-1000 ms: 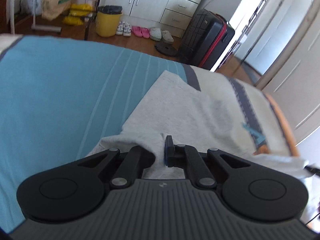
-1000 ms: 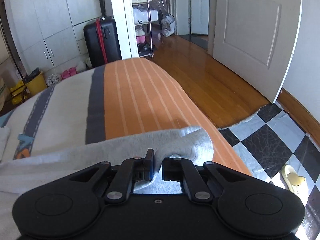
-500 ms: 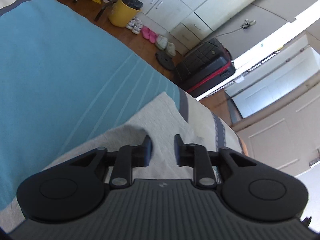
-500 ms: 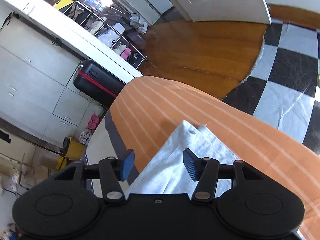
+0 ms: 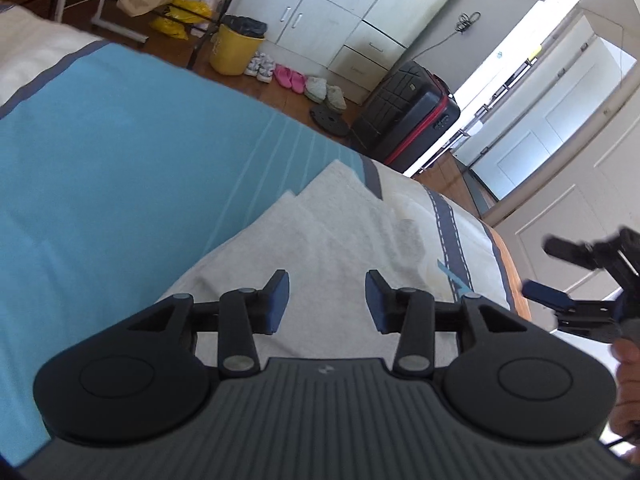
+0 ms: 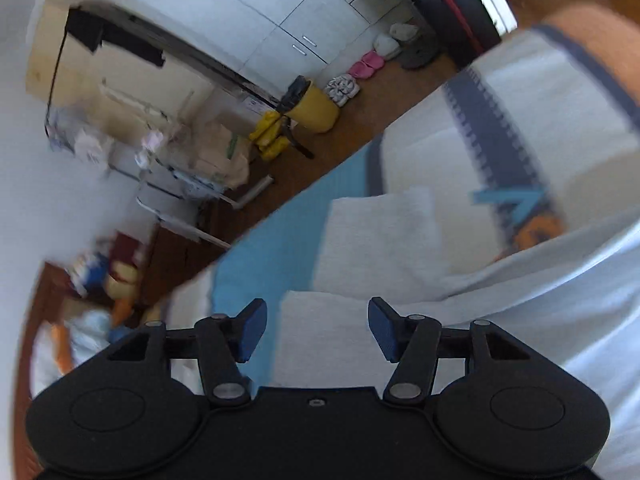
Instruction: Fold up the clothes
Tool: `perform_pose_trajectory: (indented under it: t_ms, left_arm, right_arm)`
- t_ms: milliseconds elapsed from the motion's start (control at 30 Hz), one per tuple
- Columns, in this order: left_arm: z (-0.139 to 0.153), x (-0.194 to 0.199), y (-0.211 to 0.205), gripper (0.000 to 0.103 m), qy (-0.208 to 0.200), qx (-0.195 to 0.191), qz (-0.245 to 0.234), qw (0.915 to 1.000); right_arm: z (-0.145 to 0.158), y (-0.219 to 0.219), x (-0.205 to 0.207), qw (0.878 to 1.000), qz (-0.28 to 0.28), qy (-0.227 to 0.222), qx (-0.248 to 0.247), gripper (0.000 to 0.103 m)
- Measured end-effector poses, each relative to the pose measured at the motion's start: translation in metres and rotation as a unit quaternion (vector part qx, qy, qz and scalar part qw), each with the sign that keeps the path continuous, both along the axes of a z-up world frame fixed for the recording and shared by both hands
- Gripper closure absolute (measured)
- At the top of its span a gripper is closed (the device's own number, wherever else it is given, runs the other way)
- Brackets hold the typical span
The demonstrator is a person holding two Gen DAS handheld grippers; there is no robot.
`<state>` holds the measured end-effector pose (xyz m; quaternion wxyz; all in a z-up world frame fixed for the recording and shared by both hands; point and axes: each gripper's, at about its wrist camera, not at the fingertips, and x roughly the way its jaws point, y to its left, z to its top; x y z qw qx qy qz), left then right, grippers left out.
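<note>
A pale grey garment (image 5: 340, 240) lies folded on the striped bedspread (image 5: 120, 168), its near layers overlapping. My left gripper (image 5: 327, 300) is open and empty, held just above the garment. My right gripper (image 6: 318, 326) is open and empty above the same garment (image 6: 380, 236). The right view is motion-blurred. The right gripper also shows at the right edge of the left wrist view (image 5: 560, 276), held by a hand.
The bedspread has blue, cream and orange bands (image 6: 600, 40). Past the bed edge are a black suitcase (image 5: 408, 124), a yellow bin (image 5: 236, 50), shoes (image 5: 290, 78), white cabinets (image 5: 320, 12) and wooden floor.
Both grippers opened and let go of the garment, then lifted off it. The right gripper has swung round to face across the bed toward the cabinets.
</note>
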<state>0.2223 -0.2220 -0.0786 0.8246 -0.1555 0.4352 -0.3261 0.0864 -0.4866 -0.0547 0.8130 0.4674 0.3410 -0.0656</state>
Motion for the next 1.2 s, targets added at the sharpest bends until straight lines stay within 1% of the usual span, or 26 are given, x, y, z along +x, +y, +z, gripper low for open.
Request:
perform_pose_trajectory:
  t_ms: [100,133,167,267,300,367,400,467,500,533,567,600,700,733,767,800,833,867,900,933,967,1000,1067,1100,1167,1200]
  left_arm:
    - [-0.01,-0.004,0.022,0.062,0.022,0.016,0.001,0.9996]
    - [-0.013,-0.005,0.027,0.062,0.021,0.023,-0.004,0.9995]
    - [-0.015,-0.005,0.033,0.062,0.02,0.031,-0.009,0.9993]
    - [-0.026,-0.004,0.041,0.062,0.016,0.04,-0.007,0.999]
    - [-0.031,-0.001,0.041,0.062,0.024,0.031,-0.004,0.9992]
    - [-0.044,0.007,0.039,0.062,0.055,0.0,0.005,0.9985]
    - [-0.052,0.01,0.036,0.062,0.069,-0.017,0.007,0.9975]
    - [-0.062,0.016,0.028,0.061,0.083,-0.031,0.012,0.996]
    - [-0.065,0.018,0.023,0.058,0.081,-0.019,0.02,0.9963]
    - [-0.069,0.02,0.017,0.058,0.078,-0.007,0.028,0.9965]
    - [-0.071,0.021,0.011,0.058,0.07,0.011,0.031,0.997]
    - [-0.074,0.024,0.005,0.058,0.067,0.02,0.029,0.9971]
    - [-0.083,0.035,-0.008,0.057,0.083,0.006,0.03,0.9961]
    - [-0.085,0.04,-0.011,0.057,0.085,0.002,0.035,0.9958]
    - [-0.084,0.044,-0.014,0.057,0.083,0.004,0.041,0.9957]
    - [-0.084,0.048,-0.017,0.057,0.081,0.007,0.047,0.9956]
    - [-0.081,0.05,-0.021,0.059,0.075,0.011,0.053,0.9957]
    - [-0.078,0.051,-0.024,0.061,0.068,0.015,0.059,0.9958]
    - [-0.075,0.052,-0.027,0.075,0.06,0.013,0.054,0.9966]
    - [-0.071,0.053,-0.032,0.1,0.055,0.013,0.042,0.9975]
    - [-0.068,0.055,-0.037,0.101,0.049,0.017,0.034,0.9981]
    - [-0.064,0.057,-0.043,0.101,0.04,0.021,0.029,0.9985]
    - [-0.054,0.064,-0.056,0.101,0.018,0.036,0.031,0.9987]
    - [-0.049,0.068,-0.063,0.101,0.007,0.044,0.032,0.9985]
    - [-0.04,0.077,-0.079,0.101,-0.015,0.036,0.022,0.999]
    - [-0.039,0.083,-0.088,0.101,-0.02,0.036,0.017,0.999]
  right_arm:
    - [-0.033,0.027,0.017,1.0,0.0,0.008,0.03,0.041]
    - [-0.044,0.036,0.022,0.999,0.001,0.015,0.04,0.041]
    - [-0.059,0.039,0.022,0.997,0.01,0.053,0.048,0.039]
    - [-0.089,0.039,0.022,0.988,0.034,0.106,0.109,0.039]
    - [-0.093,0.039,0.024,0.985,0.04,0.103,0.131,0.039]
    - [-0.098,0.041,0.028,0.983,0.05,0.09,0.153,0.039]
    - [-0.102,0.043,0.033,0.983,0.054,0.095,0.145,0.039]
    - [-0.108,0.047,0.04,0.984,0.06,0.104,0.134,0.04]
    - [-0.11,0.047,0.043,0.983,0.06,0.101,0.139,0.039]
    - [-0.11,0.046,0.046,0.983,0.058,0.093,0.148,0.039]
    - [-0.112,0.047,0.048,0.983,0.06,0.084,0.151,0.038]
    - [-0.113,0.048,0.051,0.983,0.062,0.076,0.154,0.038]
    - [-0.114,0.05,0.063,0.986,0.082,0.059,0.135,0.039]
    - [-0.114,0.05,0.068,0.987,0.089,0.053,0.126,0.047]
    - [-0.113,0.049,0.073,0.987,0.096,0.047,0.117,0.064]
    - [-0.112,0.046,0.076,0.989,0.102,0.038,0.101,0.074]
    - [-0.11,0.044,0.078,0.99,0.107,0.029,0.085,0.083]
    - [-0.109,0.04,0.081,0.991,0.111,0.02,0.071,0.089]
    - [-0.11,0.035,0.081,0.992,0.105,0.013,0.072,0.091]
    - [-0.11,0.029,0.082,0.992,0.099,0.003,0.075,0.091]
    - [-0.109,0.023,0.082,0.991,0.095,-0.021,0.095,0.092]
    - [-0.105,0.016,0.081,0.989,0.094,-0.046,0.104,0.092]
    - [-0.091,0.003,0.081,0.989,0.088,-0.081,0.086,0.093]
    - [-0.087,-0.005,0.08,0.99,0.081,-0.091,0.075,0.093]
    - [-0.078,-0.02,0.079,0.99,0.067,-0.11,0.053,0.093]
    - [-0.079,-0.027,0.076,0.99,0.057,-0.113,0.053,0.093]
